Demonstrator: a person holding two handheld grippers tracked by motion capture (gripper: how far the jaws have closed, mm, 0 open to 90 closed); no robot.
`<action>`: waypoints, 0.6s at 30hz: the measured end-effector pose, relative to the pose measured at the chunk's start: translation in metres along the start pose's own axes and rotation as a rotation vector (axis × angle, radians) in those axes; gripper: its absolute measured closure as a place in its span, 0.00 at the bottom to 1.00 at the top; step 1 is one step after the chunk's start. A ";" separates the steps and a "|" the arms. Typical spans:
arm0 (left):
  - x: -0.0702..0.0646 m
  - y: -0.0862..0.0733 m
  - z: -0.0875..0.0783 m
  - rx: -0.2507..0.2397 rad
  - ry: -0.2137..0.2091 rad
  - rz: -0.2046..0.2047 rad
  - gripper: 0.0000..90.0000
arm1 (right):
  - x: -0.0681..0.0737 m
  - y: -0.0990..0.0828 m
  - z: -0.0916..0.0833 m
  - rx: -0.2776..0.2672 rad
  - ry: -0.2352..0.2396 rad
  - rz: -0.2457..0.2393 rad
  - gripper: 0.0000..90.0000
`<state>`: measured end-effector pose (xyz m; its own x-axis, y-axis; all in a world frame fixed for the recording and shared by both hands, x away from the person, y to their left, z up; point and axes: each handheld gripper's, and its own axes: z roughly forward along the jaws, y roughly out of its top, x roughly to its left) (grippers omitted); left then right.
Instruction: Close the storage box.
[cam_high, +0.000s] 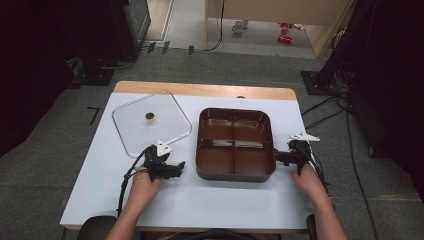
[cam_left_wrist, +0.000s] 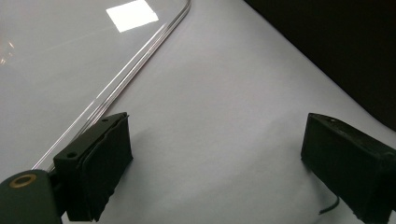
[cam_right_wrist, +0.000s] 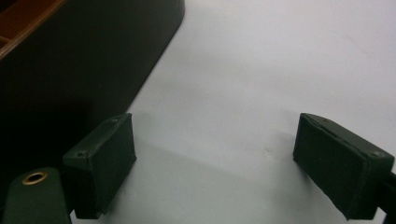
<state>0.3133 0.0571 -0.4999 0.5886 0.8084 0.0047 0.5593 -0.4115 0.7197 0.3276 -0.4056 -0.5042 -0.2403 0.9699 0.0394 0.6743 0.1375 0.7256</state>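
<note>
we are sitting between moves here: our left tool (cam_high: 172, 167) is resting on the counter (cam_high: 100, 190) with its jaws spread wide and nothing between them, just beside the near corner of the clear lid (cam_high: 150, 122), which is lying flat on the left half of the counter with its small knob (cam_high: 149, 116) up. our right tool (cam_high: 280, 157) is also standing spread and empty, close against the right wall of the brown divided pan (cam_high: 235, 142), which is sitting in the middle with its four compartments bare. we are judging that the lid is the thing to move next and that it belongs on the pan; for that we are needing to pinch its thin edge or the knob, lift it level, and line its rounded corners up with the pan's rim. the counter is showing a pale sheet over a wooden top, and around it grey carpet (cam_high: 250, 67), dark stands and loose cables (cam_high: 325, 107) are lying.
</note>
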 end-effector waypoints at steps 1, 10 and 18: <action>0.000 0.000 0.000 -0.001 0.002 0.001 0.09 | 0.000 0.000 0.000 0.000 0.000 0.000 0.14; -0.001 0.000 0.000 -0.002 0.005 0.000 0.09 | 0.000 0.000 0.000 0.000 0.000 0.000 0.14; 0.000 0.000 0.000 0.000 0.002 -0.002 0.09 | 0.000 0.000 0.000 0.000 0.000 0.000 0.14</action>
<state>0.3132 0.0571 -0.4999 0.5864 0.8100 0.0046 0.5604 -0.4097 0.7198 0.3276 -0.4056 -0.5042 -0.2402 0.9699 0.0396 0.6743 0.1373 0.7256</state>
